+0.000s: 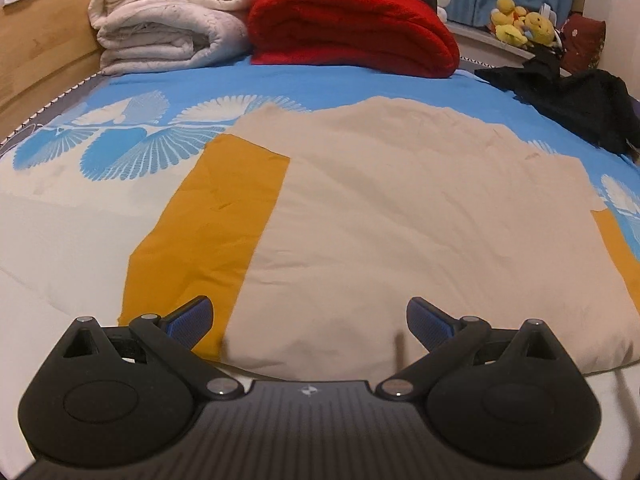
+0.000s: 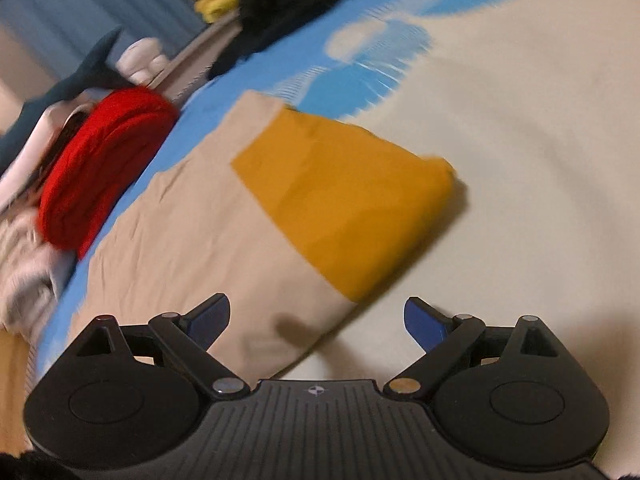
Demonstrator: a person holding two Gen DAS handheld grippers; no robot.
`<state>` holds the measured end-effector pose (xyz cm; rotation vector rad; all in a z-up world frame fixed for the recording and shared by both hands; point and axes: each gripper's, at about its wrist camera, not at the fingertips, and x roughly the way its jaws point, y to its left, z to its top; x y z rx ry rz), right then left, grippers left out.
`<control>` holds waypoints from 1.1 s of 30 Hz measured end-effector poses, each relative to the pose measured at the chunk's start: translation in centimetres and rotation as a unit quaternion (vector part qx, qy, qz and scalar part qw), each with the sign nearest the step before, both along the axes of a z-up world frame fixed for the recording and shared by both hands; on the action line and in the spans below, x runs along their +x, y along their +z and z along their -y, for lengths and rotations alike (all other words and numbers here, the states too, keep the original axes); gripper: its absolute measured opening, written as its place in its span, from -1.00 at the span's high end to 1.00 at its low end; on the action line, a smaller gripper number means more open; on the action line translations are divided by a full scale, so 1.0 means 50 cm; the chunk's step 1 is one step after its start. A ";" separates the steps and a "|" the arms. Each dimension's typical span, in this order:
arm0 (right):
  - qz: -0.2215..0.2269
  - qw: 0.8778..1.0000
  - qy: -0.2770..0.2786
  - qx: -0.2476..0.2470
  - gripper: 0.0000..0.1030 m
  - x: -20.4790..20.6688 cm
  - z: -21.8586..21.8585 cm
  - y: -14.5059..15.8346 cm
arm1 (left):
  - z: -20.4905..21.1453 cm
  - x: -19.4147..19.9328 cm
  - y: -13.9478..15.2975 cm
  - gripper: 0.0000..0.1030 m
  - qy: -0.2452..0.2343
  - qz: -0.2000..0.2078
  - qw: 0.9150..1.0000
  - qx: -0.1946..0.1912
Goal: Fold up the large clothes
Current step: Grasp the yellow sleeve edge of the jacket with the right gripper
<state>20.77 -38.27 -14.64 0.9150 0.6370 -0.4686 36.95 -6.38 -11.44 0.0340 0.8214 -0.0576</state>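
In the left wrist view, the left gripper (image 1: 310, 326) hangs with its jaws spread wide and nothing between them, its blue-padded fingertips (image 1: 192, 322) poised above the near edge of a beige garment (image 1: 400, 216) with mustard-yellow sleeves (image 1: 208, 232). The garment lies flat and spread on the bed sheet (image 1: 280, 84), a blue one with white leaf prints, directly ahead of and below the fingers, one yellow sleeve running along its left side past the left fingertip. Beyond it, at the far end of the bed, sit a folded white quilt (image 1: 168, 20) and a folded red blanket (image 1: 352, 28) side by side, with a black garment (image 1: 568, 96) off to the right and yellow plush toys (image 1: 524, 24) behind that. The right wrist view is tilted and blurred; the right gripper (image 2: 318, 322) is likewise wide apart and empty, above the garment's near corner. The yellow sleeve (image 2: 344, 200) lies ahead, apparently folded over the beige cloth, though the blur leaves that uncertain. The red blanket (image 2: 100, 168) sits at the left.
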 end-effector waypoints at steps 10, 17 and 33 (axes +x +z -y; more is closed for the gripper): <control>0.033 0.995 -0.054 0.081 -0.87 0.001 0.035 -0.038 | 0.020 0.023 -0.027 -1.00 -0.008 -0.017 1.000 0.011; 0.080 0.990 -0.045 0.103 -0.71 0.061 0.073 -0.061 | 0.054 0.050 -0.082 -1.00 -0.019 -0.035 0.998 0.041; 0.094 0.991 -0.039 0.083 0.78 0.084 0.069 -0.061 | 0.168 0.063 -0.121 -1.00 -0.067 0.020 0.992 0.103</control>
